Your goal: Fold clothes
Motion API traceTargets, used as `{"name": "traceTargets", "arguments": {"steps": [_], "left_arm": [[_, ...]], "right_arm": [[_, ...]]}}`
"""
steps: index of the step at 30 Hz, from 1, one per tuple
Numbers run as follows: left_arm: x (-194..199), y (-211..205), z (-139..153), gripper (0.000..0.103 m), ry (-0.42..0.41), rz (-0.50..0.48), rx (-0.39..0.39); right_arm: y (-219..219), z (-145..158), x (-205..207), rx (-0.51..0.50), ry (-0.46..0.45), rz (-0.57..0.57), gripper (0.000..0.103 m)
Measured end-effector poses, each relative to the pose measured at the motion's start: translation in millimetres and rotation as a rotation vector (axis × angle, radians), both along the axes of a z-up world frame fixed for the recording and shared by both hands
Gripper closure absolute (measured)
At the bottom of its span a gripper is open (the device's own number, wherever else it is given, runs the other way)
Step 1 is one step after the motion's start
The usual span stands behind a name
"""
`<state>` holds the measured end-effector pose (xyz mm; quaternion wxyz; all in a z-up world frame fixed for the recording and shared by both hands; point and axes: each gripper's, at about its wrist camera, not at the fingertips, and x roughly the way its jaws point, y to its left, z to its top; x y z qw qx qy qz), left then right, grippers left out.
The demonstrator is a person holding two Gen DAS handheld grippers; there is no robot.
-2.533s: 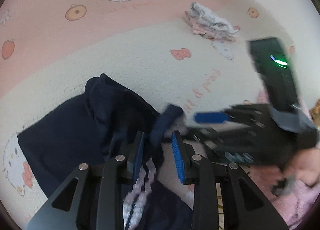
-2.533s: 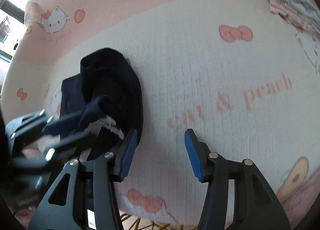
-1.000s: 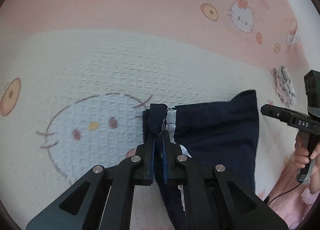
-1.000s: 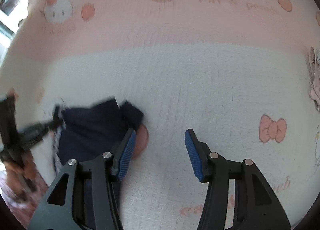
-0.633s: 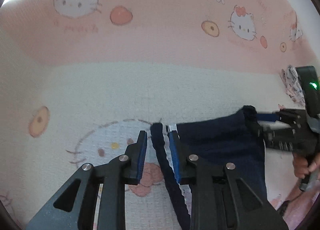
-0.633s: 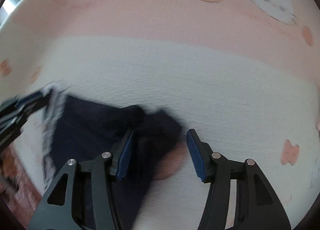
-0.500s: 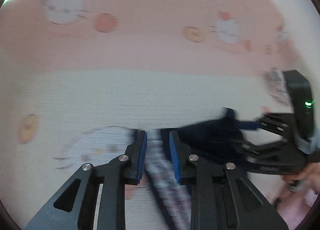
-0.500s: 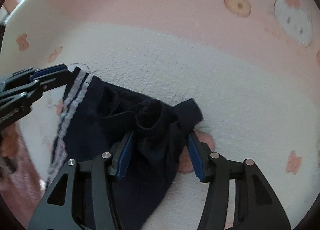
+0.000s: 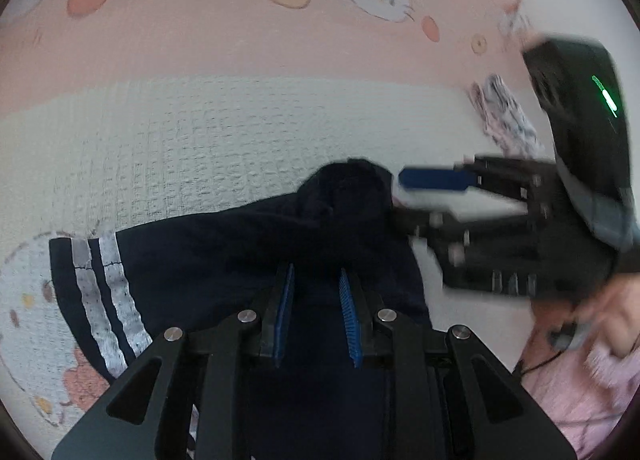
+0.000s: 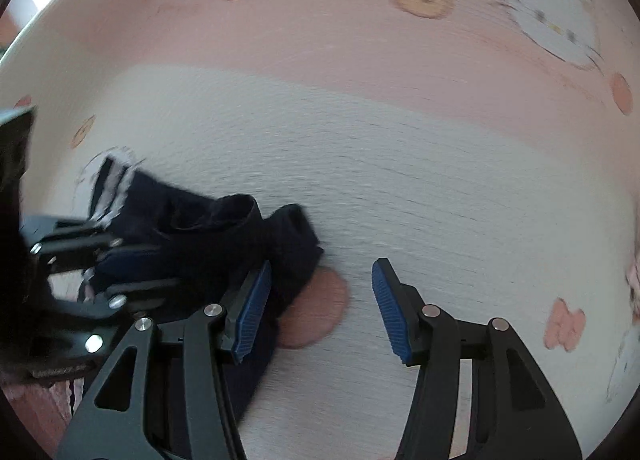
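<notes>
From the left wrist, the navy shorts (image 9: 248,256) lie spread on the blanket (image 9: 224,131). The hem with its two pale stripes (image 9: 108,296) is at the far left end of the shorts, and a bunched dark hump rises at their far right edge. The left tongs (image 9: 316,312) hover over the middle of the shorts, released: the blue pads stand a little apart with nothing pinched between them, though cloth lies beneath. They have just been opening. The right tongs (image 9: 416,195) reach in from the right, tips at the hump, blurred. Whether they touch it I cannot tell from here. A hand (image 9: 600,320) holds their grip. A small pile of pale clothes (image 9: 504,119) lies well apart, beyond the right tongs.

From the right wrist, the shorts (image 10: 208,232) lie to the left, rumpled, one lobe poking toward a round pink print. The right tongs (image 10: 320,308) gape wide and empty: the left pad sits over the shorts' edge, the right over bare blanket (image 10: 440,195). The left tongs (image 10: 104,260) show at the far left, over the shorts.

In my judgement the shorts are laid out but not yet flat. To do this well, I would take the hump's outer edge with one pair, pin the striped hem with the other, and draw gently apart before any fold, gripping one layer only.
</notes>
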<state>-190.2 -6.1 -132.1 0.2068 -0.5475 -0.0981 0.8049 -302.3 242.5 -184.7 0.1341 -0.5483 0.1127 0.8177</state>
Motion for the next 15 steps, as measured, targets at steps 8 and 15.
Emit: {"name": "traceTargets", "arguments": {"steps": [8, 15], "left_arm": [[-3, -7, 4, 0.078, -0.007, 0.0, 0.008], [-7, -9, -2, 0.078, -0.026, 0.019, 0.044]], "right_arm": [[-22, -1, -4, 0.049, 0.002, -0.183, 0.05], [-19, 1, -13, 0.049, -0.064, -0.199, 0.049]]}}
